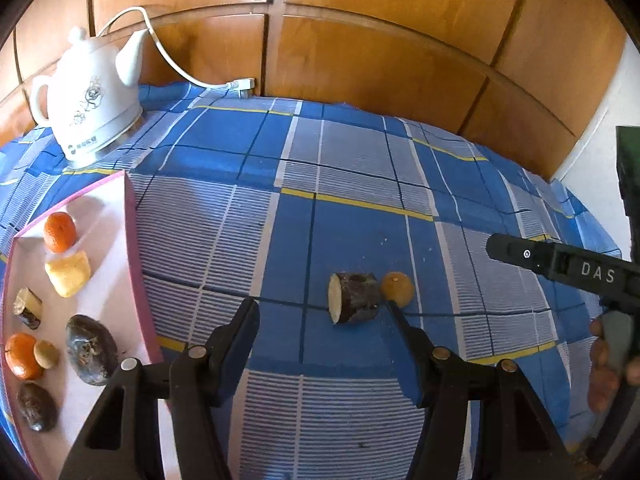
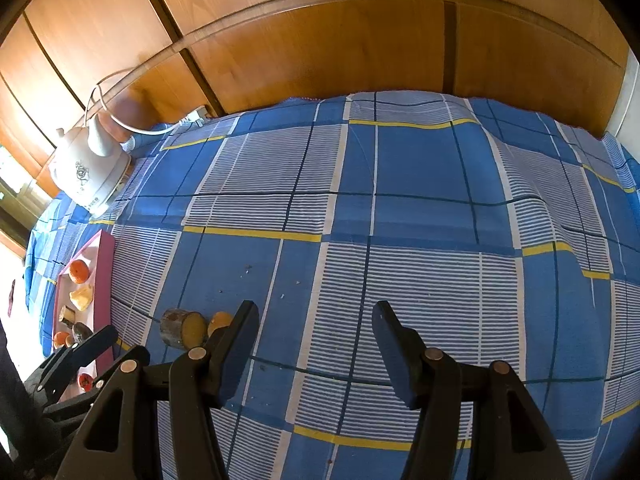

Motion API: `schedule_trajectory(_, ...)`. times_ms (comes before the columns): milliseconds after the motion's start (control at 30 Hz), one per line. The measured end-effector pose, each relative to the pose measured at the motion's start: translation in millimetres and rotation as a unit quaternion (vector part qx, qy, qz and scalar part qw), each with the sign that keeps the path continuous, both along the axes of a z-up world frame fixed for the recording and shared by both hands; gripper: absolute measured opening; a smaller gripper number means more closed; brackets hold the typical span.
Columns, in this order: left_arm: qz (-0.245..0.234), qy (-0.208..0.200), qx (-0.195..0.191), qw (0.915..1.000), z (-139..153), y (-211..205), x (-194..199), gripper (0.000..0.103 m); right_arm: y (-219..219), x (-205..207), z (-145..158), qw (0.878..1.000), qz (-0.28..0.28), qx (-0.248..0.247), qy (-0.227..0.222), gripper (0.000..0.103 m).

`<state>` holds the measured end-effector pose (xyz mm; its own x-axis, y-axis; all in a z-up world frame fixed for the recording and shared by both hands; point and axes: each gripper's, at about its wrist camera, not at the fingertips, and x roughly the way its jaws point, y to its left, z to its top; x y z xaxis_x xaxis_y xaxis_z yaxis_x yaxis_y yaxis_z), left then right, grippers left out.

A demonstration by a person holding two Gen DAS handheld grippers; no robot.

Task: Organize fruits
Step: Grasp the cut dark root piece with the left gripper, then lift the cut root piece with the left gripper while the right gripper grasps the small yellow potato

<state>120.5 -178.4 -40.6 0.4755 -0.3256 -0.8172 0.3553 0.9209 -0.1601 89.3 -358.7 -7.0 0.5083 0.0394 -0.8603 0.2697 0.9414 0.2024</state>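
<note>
On the blue checked cloth lies a cut, dark-skinned fruit piece (image 1: 354, 298) with a pale cut face, touching a small yellow-brown round fruit (image 1: 397, 289). My left gripper (image 1: 320, 312) is open just short of them, with nothing between its pads. At the left stands a pink-rimmed tray (image 1: 134, 248) holding several fruits: oranges, a yellow chunk and dark pieces. In the right wrist view my right gripper (image 2: 316, 314) is open and empty over bare cloth. The cut piece (image 2: 182, 328) and the small fruit (image 2: 220, 320) lie just left of its left finger.
A white kettle (image 1: 88, 96) with a cord stands at the back left against a wooden panel wall (image 1: 360, 40). One of the right gripper's fingers (image 1: 520, 254) reaches in from the right, with a hand (image 1: 604, 364) below it. The cloth bulges in folds at the far right (image 2: 560, 200).
</note>
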Motion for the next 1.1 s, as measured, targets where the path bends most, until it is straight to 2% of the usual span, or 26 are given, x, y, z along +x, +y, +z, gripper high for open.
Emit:
schedule_trajectory(100,-0.007,-0.010,0.010,0.9999,-2.6,-11.3,0.2,0.063,-0.5,-0.3,0.2,1.000,-0.002,0.002,-0.001,0.060)
schedule_trajectory(300,-0.010,-0.003,0.028,0.9996,-20.2,-29.3,14.1,0.062,-0.6,0.7,-0.3,1.000,-0.001,0.002,0.000,0.060)
schedule_trajectory(333,-0.011,0.000,0.034,0.9994,-24.0,-31.7,16.6,0.060,-0.7,0.9,-0.4,1.000,-0.001,0.001,0.001,0.060)
schedule_trajectory(367,-0.013,0.008,0.038,0.9992,-29.9,-33.9,20.0,0.047,-0.8,1.1,-0.6,1.000,-0.001,0.001,0.001,0.060)
schedule_trajectory(433,-0.020,0.026,0.030,0.9990,-38.2,-35.5,23.6,0.030,-0.5,2.3,-1.5,1.000,0.001,-0.004,0.002,0.060)
schedule_trajectory(467,-0.021,0.029,0.025,0.9990,-39.9,-34.9,23.1,0.027,-0.1,2.9,-2.1,1.000,0.002,-0.006,0.003,0.060)
schedule_trajectory(667,-0.043,-0.002,0.027,0.9987,-26.6,-26.4,-6.4,0.027,6.4,6.4,-7.7,1.000,0.024,0.002,0.006,0.059)
schedule_trajectory(767,-0.058,-0.009,0.028,0.9979,-22.6,-19.6,-26.2,0.027,12.7,7.6,-8.6,0.999,0.045,0.015,-0.001,0.054)
schedule_trajectory(900,-0.072,-0.015,0.037,0.9966,-27.8,-14.9,-46.5,0.027,22.8,10.6,-13.3,0.997,0.070,0.027,-0.004,0.039)
schedule_trajectory(967,-0.073,-0.009,0.042,0.9964,-34.6,-13.4,-53.6,0.027,29.7,13.1,-15.5,0.996,0.084,0.023,-0.004,0.037)
schedule_trajectory(1100,-0.073,-0.023,0.046,0.9960,-37.5,-14.4,-59.9,0.027,41.5,18.5,-15.5,0.993,0.112,0.021,-0.018,0.035)
